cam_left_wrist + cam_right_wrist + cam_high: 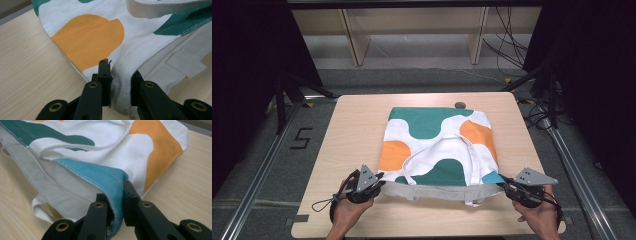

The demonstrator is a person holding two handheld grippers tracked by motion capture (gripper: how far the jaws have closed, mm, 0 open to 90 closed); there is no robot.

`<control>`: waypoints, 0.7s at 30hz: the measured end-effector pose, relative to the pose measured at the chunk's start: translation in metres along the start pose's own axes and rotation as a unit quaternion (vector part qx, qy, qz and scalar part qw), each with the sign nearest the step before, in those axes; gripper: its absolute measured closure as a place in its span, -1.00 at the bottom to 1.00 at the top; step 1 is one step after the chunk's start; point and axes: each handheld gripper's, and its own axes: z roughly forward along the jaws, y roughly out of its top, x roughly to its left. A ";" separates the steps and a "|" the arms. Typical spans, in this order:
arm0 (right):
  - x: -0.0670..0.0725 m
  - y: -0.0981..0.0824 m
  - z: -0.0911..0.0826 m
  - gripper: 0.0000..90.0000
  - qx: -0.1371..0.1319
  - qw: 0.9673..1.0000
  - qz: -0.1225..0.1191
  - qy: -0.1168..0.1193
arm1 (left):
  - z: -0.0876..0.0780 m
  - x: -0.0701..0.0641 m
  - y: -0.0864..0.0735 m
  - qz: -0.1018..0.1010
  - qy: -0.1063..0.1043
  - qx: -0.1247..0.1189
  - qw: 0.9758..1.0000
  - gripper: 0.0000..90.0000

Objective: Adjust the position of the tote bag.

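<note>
High view: I hold the tote bag by both near corners, left gripper and right gripper each clamped on fabric. I should lift both evenly, keeping the hem taut.

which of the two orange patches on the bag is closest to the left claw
The orange patch on the bag's left edge; the left claw grips the hem just below it. The other orange patch sits by the right edge, farther up.

The bag lies mid-frame on the table; the left gripper and right gripper pinch its lower corners.
</note>
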 end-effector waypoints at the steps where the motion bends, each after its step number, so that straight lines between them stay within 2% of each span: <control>1: -0.002 0.001 0.000 0.86 -0.003 1.000 -0.008 0.001 | -0.001 0.000 0.000 0.002 0.002 -0.002 1.000 0.74; 2: 0.001 0.001 -0.002 0.86 0.001 1.000 0.010 0.005 | -0.001 -0.002 0.000 -0.011 0.001 -0.008 1.000 0.74; 3: 0.001 0.001 -0.002 0.86 0.001 1.000 0.010 0.005 | -0.002 0.001 0.001 0.008 0.004 -0.005 1.000 0.74; 4: -0.001 0.002 -0.002 0.86 -0.002 1.000 -0.007 0.002 | -0.003 0.001 0.002 0.012 0.001 0.000 1.000 0.74; 6: -0.001 0.001 -0.001 0.86 -0.004 1.000 0.000 0.000 | -0.002 0.000 0.002 -0.002 0.002 -0.011 1.000 0.74; 9: 0.000 -0.001 -0.002 0.86 0.001 1.000 0.001 0.003 | -0.002 -0.001 0.003 -0.004 -0.002 -0.008 1.000 0.74; 10: -0.003 -0.001 -0.001 0.86 -0.005 1.000 -0.017 0.002 | -0.003 -0.002 0.004 -0.007 0.003 -0.011 1.000 0.74; 11: -0.002 -0.001 -0.001 0.86 -0.002 1.000 -0.013 0.000 | -0.005 0.001 0.005 0.011 0.002 -0.007 1.000 0.74; 13: -0.001 0.000 -0.002 0.86 -0.006 1.000 -0.008 -0.004 | -0.004 -0.002 0.005 -0.018 -0.003 -0.023 1.000 0.74; 15: -0.001 0.000 -0.002 0.86 -0.006 1.000 -0.004 -0.004 | -0.006 0.000 0.006 -0.013 0.000 -0.024 1.000 0.75; 16: -0.003 0.001 -0.001 0.86 -0.013 1.000 -0.015 0.001 | -0.007 0.000 0.007 -0.016 -0.003 -0.026 1.000 0.75; 17: -0.003 0.001 -0.001 0.86 -0.007 1.000 -0.009 0.007 | -0.008 0.001 0.008 -0.018 -0.004 -0.033 0.999 0.75; 18: 0.000 0.001 -0.004 0.86 -0.004 1.000 0.012 0.001 | -0.009 0.000 0.010 -0.026 -0.006 -0.036 0.999 0.75; 20: -0.004 0.004 -0.005 0.86 -0.019 1.000 0.002 0.001 | -0.013 0.000 0.014 -0.018 -0.001 -0.041 0.999 0.77; 21: -0.003 0.006 -0.007 0.87 -0.018 1.000 0.008 0.000 | -0.015 0.000 0.016 -0.009 0.002 -0.045 0.999 0.78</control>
